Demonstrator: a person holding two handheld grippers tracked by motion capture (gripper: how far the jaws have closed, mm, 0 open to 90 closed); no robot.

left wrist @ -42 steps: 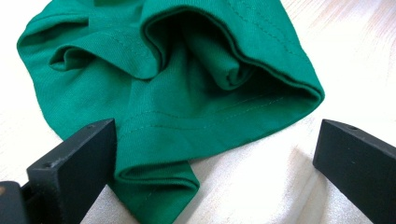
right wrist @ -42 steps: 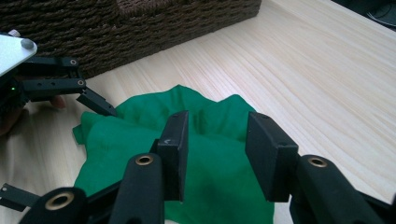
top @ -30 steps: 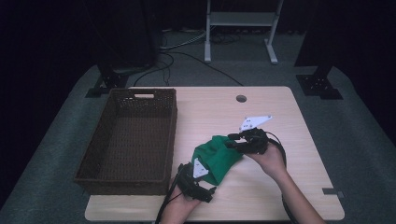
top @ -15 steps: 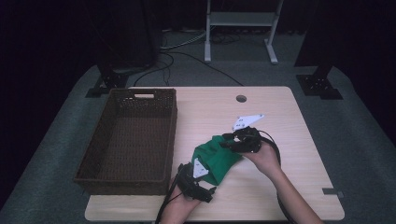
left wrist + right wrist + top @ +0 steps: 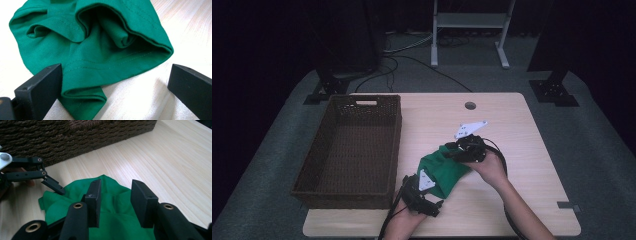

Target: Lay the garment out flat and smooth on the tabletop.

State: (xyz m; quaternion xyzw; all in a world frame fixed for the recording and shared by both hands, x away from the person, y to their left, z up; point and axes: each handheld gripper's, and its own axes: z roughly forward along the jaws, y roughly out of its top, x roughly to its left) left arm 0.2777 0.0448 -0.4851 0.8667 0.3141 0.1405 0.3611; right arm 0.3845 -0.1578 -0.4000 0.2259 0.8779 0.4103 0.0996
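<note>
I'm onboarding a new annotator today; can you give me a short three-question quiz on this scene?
1. True or false: the green cloth lies inside the wicker basket.
2. Which gripper has its jaws spread wide with the cloth's edge between them, unpinched?
A. left gripper
B. right gripper
3. What does the cloth rest on?

Key:
1. False; it lies beside the basket.
2. A
3. The wooden table.

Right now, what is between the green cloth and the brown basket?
Just bare wooden table. In the high view, the green cloth lies apart from the brown basket, with nothing in that strip.
</note>
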